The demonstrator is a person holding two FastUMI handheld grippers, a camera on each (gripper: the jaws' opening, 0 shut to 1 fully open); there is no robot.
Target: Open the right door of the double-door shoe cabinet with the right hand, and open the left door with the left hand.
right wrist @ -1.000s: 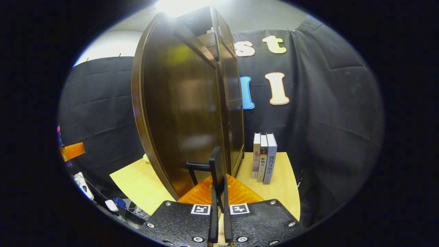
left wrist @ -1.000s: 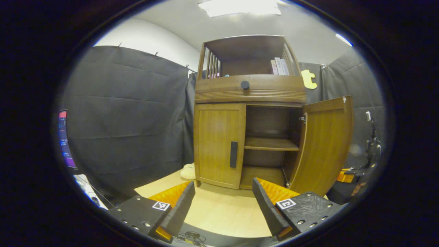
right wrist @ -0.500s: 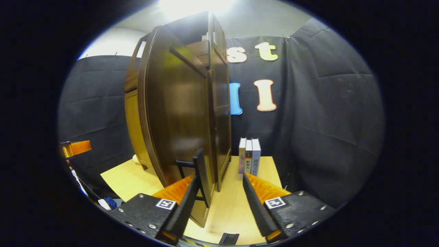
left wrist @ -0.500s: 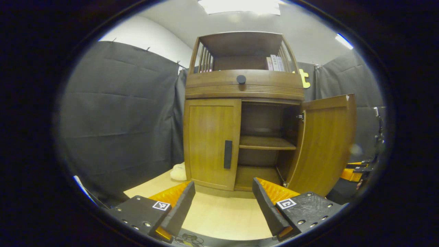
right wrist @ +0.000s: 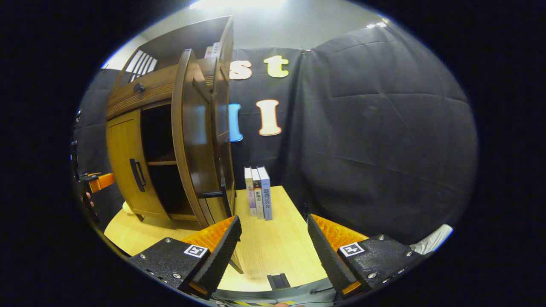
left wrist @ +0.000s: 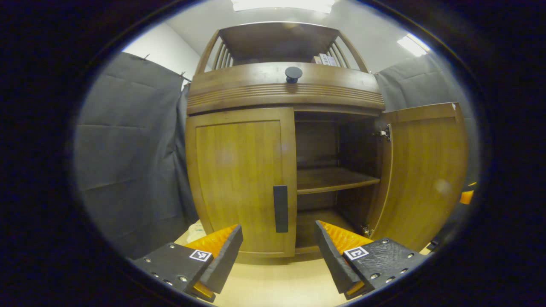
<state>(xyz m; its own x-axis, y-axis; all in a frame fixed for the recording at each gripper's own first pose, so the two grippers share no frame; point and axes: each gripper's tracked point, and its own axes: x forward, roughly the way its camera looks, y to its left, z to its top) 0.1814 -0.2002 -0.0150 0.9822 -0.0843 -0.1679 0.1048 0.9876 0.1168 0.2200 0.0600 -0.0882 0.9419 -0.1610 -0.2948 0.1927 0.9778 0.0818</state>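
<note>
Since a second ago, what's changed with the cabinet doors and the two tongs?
The right tongs let go of the right door's handle, opened and backed away. The left tongs moved in toward the left door, lining up with its handle. The right door stayed open, the left door shut, the left tongs open.

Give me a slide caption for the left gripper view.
Open left gripper faces the closed left door's handle; the right door stands open.

Book spines (right wrist: pixel 257 192) (Chinese titles, illegible)
</note>
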